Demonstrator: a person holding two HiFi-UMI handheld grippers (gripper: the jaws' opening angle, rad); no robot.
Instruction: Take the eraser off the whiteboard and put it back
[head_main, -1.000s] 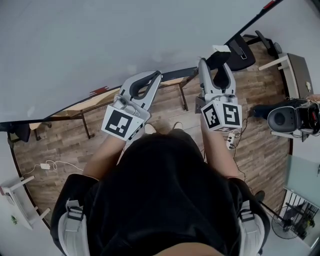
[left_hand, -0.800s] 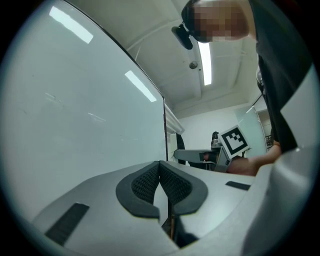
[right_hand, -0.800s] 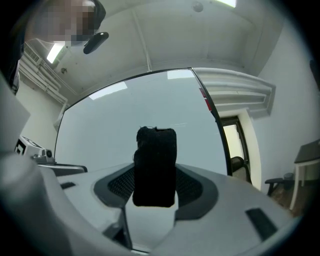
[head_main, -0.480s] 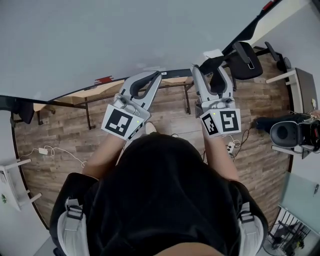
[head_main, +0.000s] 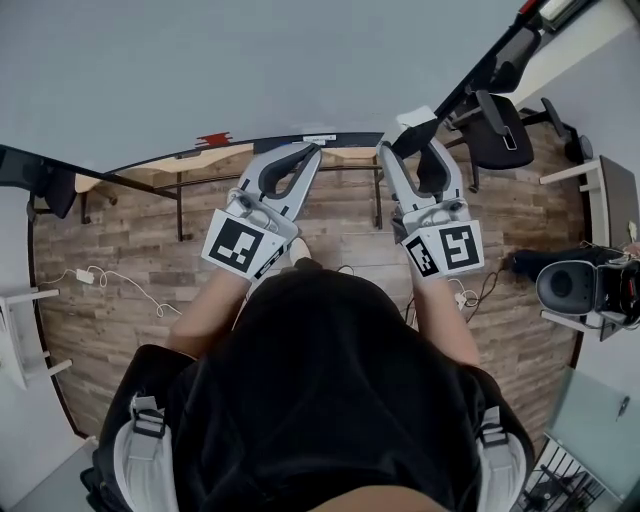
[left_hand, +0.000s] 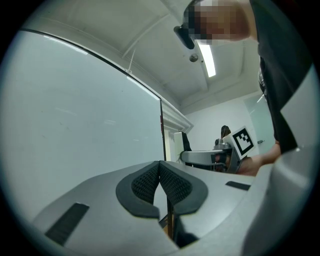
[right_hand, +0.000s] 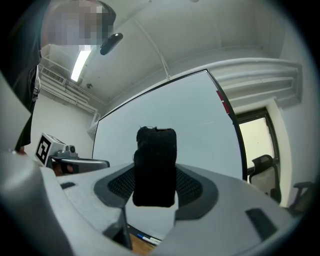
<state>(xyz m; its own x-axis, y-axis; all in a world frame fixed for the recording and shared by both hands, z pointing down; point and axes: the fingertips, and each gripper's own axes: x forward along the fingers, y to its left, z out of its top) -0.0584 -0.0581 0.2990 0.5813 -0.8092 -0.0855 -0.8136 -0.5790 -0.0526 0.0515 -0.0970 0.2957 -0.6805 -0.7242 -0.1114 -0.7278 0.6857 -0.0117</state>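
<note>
A black eraser (right_hand: 155, 167) stands upright between the pads of my right gripper (right_hand: 156, 186), which is shut on it. In the head view the eraser (head_main: 414, 121) sticks out of the right gripper (head_main: 415, 146) just in front of the whiteboard (head_main: 250, 70). The whiteboard (right_hand: 190, 120) fills the background behind it; I cannot tell whether the eraser touches it. My left gripper (head_main: 308, 152) is held level beside the right one. It is shut with nothing in it, its pads (left_hand: 172, 182) meeting in the left gripper view.
A marker tray (head_main: 330, 141) runs along the board's lower edge, with marker pens (right_hand: 147, 239) in it and a red item (head_main: 213, 139) further left. An office chair (head_main: 500, 120) and a doorway (right_hand: 255, 140) lie to the right. Cables (head_main: 100, 280) trail on the wooden floor.
Both grippers have shifted along the board, and the tray and floor now sit differently under them. The right gripper has swung a little left with the eraser still in it.
</note>
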